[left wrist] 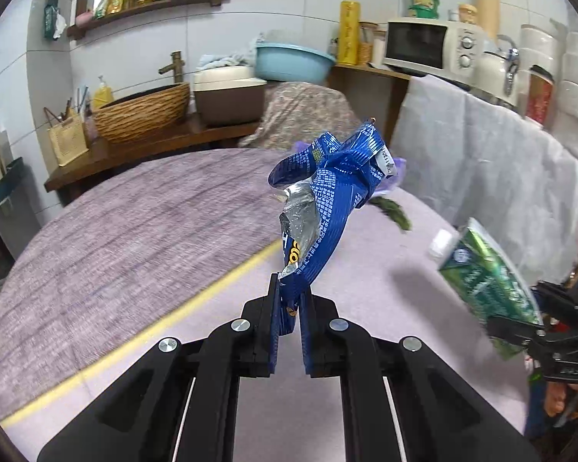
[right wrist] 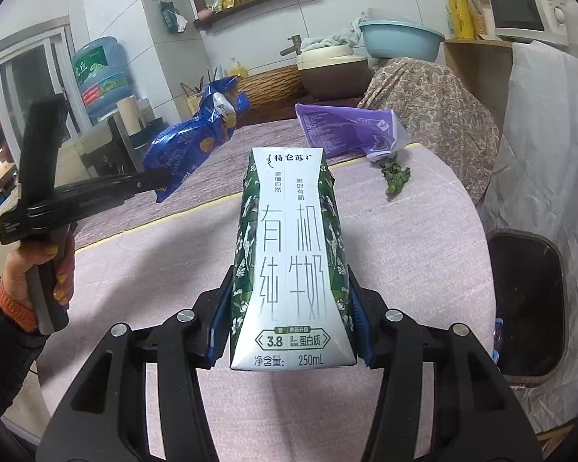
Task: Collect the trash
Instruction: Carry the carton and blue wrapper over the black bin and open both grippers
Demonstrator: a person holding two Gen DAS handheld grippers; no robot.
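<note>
Two pieces of trash are in our fingers at once, both lifted off the counter [right wrist: 404,254]. Nearest in the right wrist view, our right gripper [right wrist: 289,308] has its fingers closed against the two narrow sides of a green and white milk carton [right wrist: 289,254], which points forward along the fingers with its printed face up. In the left wrist view, our left gripper [left wrist: 289,308] has its fingers pinched almost together on the lower end of a crumpled blue snack wrapper [left wrist: 323,200], whose silver lining shows as it stands up above the fingertips. Each view catches the other tool: the carton [left wrist: 489,277] sits at the right edge of the left view, and the wrapper [right wrist: 189,142] hangs at the left of the right view. Beyond them, on the far part of the lilac-covered counter, a sprig of greens [right wrist: 395,177] lies just beside a purple package [right wrist: 346,131]. To the right of the counter's edge, lower down, stands a dark bin [right wrist: 528,300] with its mouth open.
</note>
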